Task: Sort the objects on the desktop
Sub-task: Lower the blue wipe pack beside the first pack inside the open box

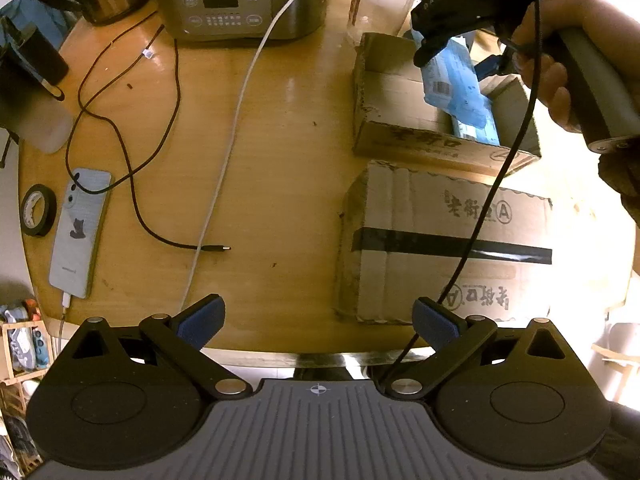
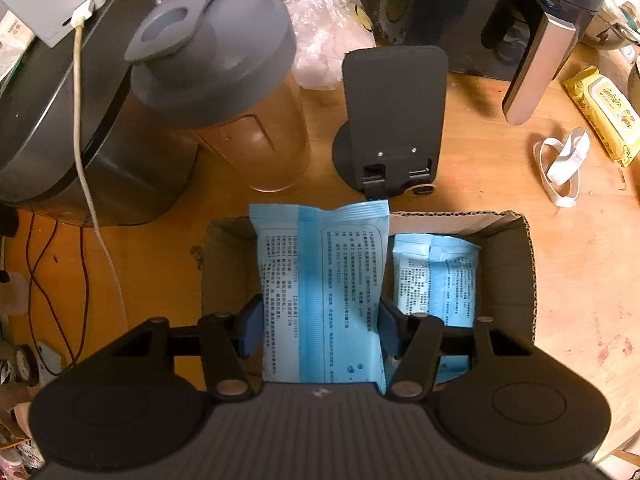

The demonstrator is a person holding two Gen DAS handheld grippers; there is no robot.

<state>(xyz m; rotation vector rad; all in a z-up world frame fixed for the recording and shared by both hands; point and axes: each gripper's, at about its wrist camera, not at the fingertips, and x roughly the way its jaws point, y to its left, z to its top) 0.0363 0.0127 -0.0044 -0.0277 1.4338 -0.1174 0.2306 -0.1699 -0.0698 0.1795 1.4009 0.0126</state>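
My right gripper (image 2: 320, 332) is shut on a light blue wipes packet (image 2: 320, 280), its blue pads pressed against both sides. The packet hangs over an open cardboard box (image 2: 516, 280), where a second blue packet (image 2: 436, 276) lies inside. The left wrist view shows the same box (image 1: 384, 92) at upper right, with the held packet (image 1: 456, 80) above it in the right gripper (image 1: 436, 44) and a hand (image 1: 556, 76) on the handle. My left gripper (image 1: 318, 320) stands open over the table's near edge, nothing between its fingers.
A taped cardboard box (image 1: 440, 248) sits near the open one. A phone (image 1: 80, 232), tape roll (image 1: 38, 210), black cable (image 1: 132, 184) and white cable (image 1: 236, 120) lie left. A rice cooker (image 1: 236, 4), grey-lidded bottle (image 2: 224, 80), phone stand (image 2: 392, 120) and yellow wipes pack (image 2: 600, 112) stand behind.
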